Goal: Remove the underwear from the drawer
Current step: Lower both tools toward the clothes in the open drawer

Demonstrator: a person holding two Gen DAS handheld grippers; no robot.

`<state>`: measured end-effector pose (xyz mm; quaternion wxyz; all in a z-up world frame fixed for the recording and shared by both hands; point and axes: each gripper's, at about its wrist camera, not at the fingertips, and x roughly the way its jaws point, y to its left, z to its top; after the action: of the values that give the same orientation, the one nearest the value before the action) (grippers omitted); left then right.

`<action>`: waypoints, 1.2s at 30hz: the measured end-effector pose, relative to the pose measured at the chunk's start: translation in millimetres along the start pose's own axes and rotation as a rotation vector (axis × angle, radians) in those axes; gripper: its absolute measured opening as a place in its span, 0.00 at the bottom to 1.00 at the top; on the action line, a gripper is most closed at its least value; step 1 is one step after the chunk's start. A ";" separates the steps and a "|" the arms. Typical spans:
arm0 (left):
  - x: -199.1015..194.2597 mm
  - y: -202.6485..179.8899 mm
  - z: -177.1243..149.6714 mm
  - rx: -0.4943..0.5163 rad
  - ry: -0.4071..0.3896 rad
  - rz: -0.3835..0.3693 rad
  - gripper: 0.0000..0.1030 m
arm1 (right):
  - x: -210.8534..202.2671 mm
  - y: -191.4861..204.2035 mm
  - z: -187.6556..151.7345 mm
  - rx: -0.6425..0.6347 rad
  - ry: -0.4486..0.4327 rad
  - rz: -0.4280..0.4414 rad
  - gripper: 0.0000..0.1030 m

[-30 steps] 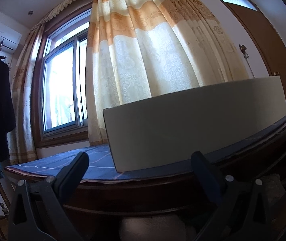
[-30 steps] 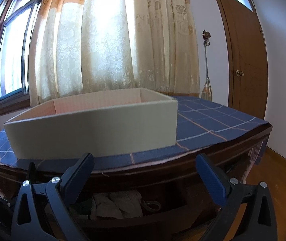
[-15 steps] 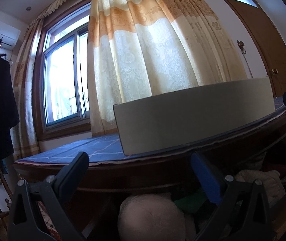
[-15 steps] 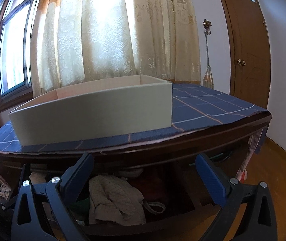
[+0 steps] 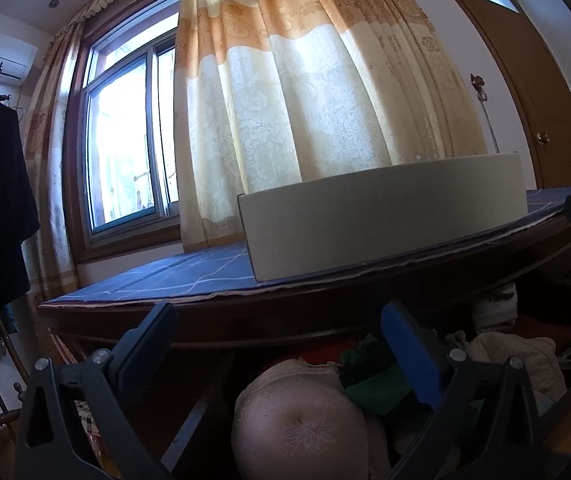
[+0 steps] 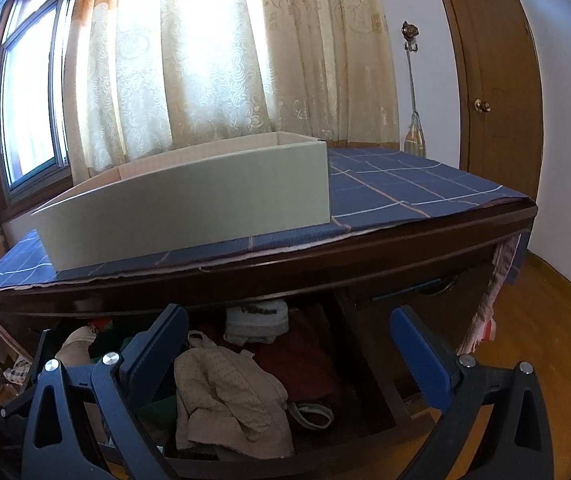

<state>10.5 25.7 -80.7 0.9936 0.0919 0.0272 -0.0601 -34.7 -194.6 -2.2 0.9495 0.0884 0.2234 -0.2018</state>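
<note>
- Bright curtained window (image 5: 133, 148) and brown door (image 6: 497, 92) behind; dark wooden counter (image 6: 325, 256) under a blue checked cloth (image 6: 397, 184), with an open cardboard box (image 6: 189, 204) sitting on top.
- Below the counter edge, drawer (image 6: 369, 364) pulled out and piled with clothes: a beige padded bra cup (image 5: 297, 416) at the left end, something green (image 5: 377, 388) beside it, a crumpled beige garment (image 6: 225, 396) mid-drawer, a rolled white piece (image 6: 257, 320) at the back, dark red fabric (image 6: 305, 360) to the right.
- Left hand-held gripper (image 5: 285, 344) spread wide and empty, hanging just above the bra cup and green item.
- Right hand-held gripper (image 6: 293, 344) likewise spread wide, nothing between its fingers, poised over the crumpled beige garment.
- Step in hand, by judgement: drawer already open, reach-in for the underwear about to start; nothing lifted out yet.
- Next move likely calls for lowering one gripper into the pile, straddling a fold of a single garment and pinching only that piece.
- Worth minding: tangled straps, such as the grey loop (image 6: 309, 414) by the beige garment, may drag neighbours along; drawer front close beneath the fingers.
</note>
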 end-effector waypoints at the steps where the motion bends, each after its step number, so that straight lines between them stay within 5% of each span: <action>1: -2.6 0.2 -0.4 0.002 0.005 -0.006 1.00 | -1.1 -0.5 -0.7 -0.002 0.003 0.001 0.99; 36: -38.2 7.2 -0.9 0.027 0.078 -0.071 1.00 | -17.2 -11.1 -14.3 0.006 0.073 0.031 0.99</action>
<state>-26.5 37.2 -77.8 0.9877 0.1065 0.0683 -0.0921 -59.0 -195.0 -7.9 0.9435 0.1023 0.2557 -0.1842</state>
